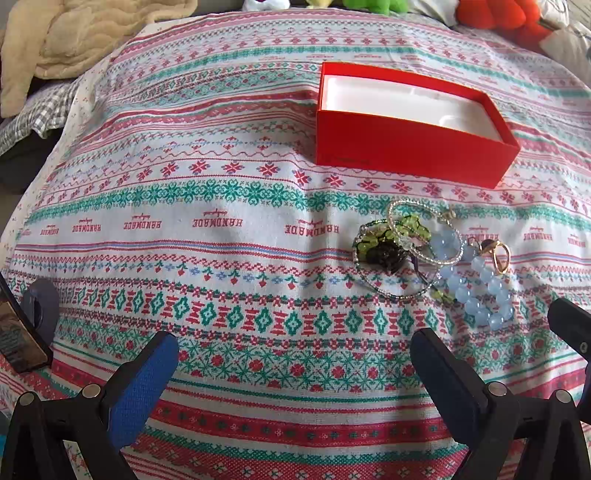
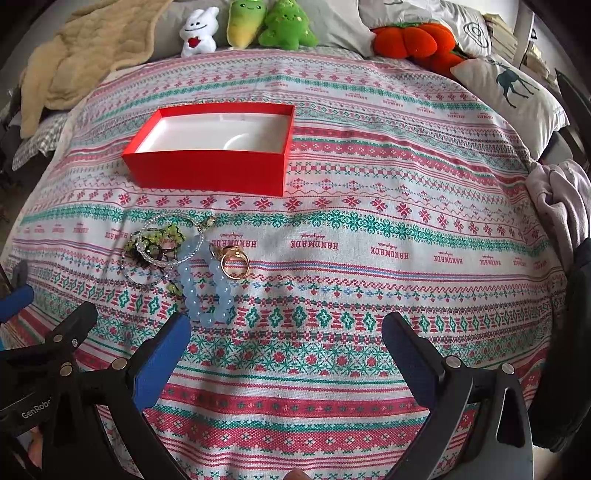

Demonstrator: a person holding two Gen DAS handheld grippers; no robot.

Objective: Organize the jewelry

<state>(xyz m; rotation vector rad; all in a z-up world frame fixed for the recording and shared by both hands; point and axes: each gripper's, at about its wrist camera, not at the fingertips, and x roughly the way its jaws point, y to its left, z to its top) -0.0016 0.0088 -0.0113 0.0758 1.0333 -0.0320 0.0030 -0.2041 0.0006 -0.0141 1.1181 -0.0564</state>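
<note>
Jewelry: one tangled heap lying on the patterned bedspread, just in front of the red box and apart from it.

Contents of the heap, placed by the blue bead bracelet:
- blue bead bracelet, pale translucent round beads, on the side of the heap farthest from the box;
- gold rings, touching the bracelet's beads on the side away from the rest of the heap;
- thin beaded bangles, overlapping one another and lying partly over the bracelet's box-side end;
- green bead piece with a dark lump beside it, under the bangles; its exact kind cannot be told.

Red box: open, no lid on it, white lining, nothing visible inside.

Left gripper: fingers wide apart, holding nothing, hovering over the bedspread on the near side of the heap, blue pad showing.

Right gripper: fingers wide apart, holding nothing, its nearer finger tip close to the bracelet's end, not clearly touching.

Background, beyond the box: beige blanket, white plush toy, two green plush toys, orange plush toy, deer-print pillow.
</note>
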